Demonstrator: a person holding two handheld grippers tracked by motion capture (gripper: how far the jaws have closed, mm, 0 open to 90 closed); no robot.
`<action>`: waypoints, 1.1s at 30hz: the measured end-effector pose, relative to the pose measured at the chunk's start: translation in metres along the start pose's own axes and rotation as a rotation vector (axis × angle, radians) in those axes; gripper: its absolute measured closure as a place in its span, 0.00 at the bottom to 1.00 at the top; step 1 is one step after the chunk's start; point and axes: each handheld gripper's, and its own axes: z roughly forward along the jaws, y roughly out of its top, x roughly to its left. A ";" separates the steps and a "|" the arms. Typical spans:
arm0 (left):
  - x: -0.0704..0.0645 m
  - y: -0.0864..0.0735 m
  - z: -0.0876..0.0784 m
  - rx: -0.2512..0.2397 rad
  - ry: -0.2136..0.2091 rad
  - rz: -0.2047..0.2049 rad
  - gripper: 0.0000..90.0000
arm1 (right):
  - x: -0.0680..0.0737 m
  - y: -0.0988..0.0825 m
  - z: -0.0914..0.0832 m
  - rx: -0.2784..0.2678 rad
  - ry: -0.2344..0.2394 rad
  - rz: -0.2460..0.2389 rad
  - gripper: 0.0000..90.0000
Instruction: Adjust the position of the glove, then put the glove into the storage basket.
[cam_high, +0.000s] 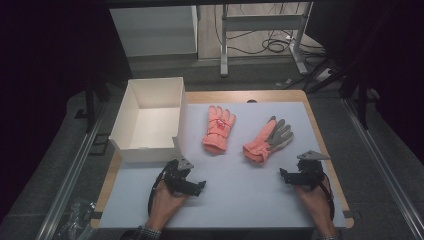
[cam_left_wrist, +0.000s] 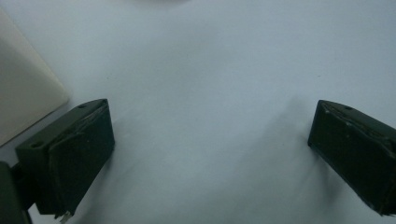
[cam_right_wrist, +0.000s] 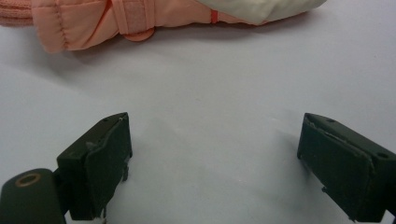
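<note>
Jaws of the left gripper (cam_left_wrist: 210, 154) stand spread wide with nothing between them, only the pale blue-grey table cover (cam_left_wrist: 210, 70) below. Just off its left jaw a corner of the white cardboard box (cam_left_wrist: 23, 107) comes into the left gripper view. From above, the left gripper (cam_high: 200, 186) sits low over the near-left part of the cover, held in the person's left hand (cam_high: 167, 202), just in front of the box (cam_high: 150, 117), which is open at the top and rests on the left edge of the table.

Jaws of the right gripper (cam_right_wrist: 215, 158) are likewise spread apart and hold nothing. Ahead of them, near but not touching, lies an orange glove with a grey palm (cam_right_wrist: 140, 18), stretched across the top of the right gripper view. From above, the right gripper (cam_high: 285, 176) is at the near-right of the cover, held in the right hand (cam_high: 315, 200), and this glove (cam_high: 267, 140) lies palm up just beyond it. A second orange glove (cam_high: 219, 129) lies flat near the middle of the cover, between the box and the first glove, apart from both.
</note>
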 end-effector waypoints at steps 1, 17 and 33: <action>0.000 0.000 0.000 0.000 0.000 0.000 0.00 | 0.000 0.000 0.000 0.000 0.000 0.000 0.11; 0.000 0.000 0.000 -0.002 0.000 -0.001 0.00 | -0.001 0.000 0.000 0.007 0.006 0.001 0.11; 0.000 0.000 0.000 -0.002 0.000 0.000 0.00 | 0.001 0.004 -0.002 0.006 0.004 -0.003 0.16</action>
